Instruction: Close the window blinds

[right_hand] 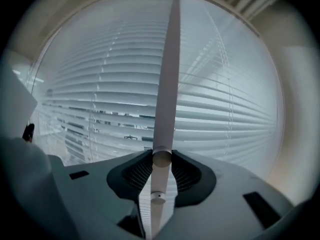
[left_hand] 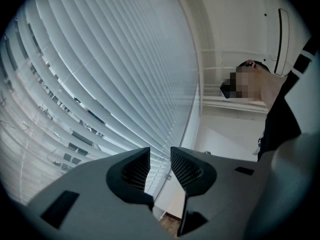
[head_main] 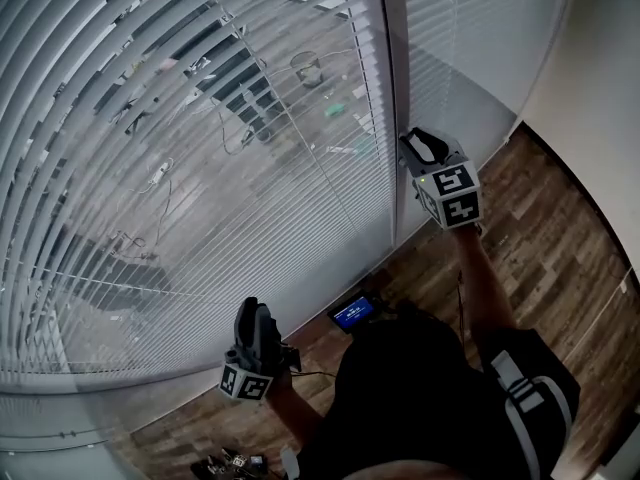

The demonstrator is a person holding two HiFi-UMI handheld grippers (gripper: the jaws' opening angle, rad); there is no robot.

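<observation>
We have the right gripper (right_hand: 161, 155) clamped on the tilt wand (right_hand: 168, 74), seemingly near its tip. Rolling could slip it off, leaving the slats (right_hand: 95, 91) open. Left gripper (left_hand: 160, 159) jaws apart, empty.

White window blinds (head_main: 180, 198), slats part-open

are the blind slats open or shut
Partly open: the street shows between the slats in the head view; right gripper holds the wand.

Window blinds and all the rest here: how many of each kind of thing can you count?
Grippers: 2, left gripper and right gripper
Blinds: 2, left blind and right blind
Tilt wand: 1
Lit screen: 1
Total: 6
</observation>
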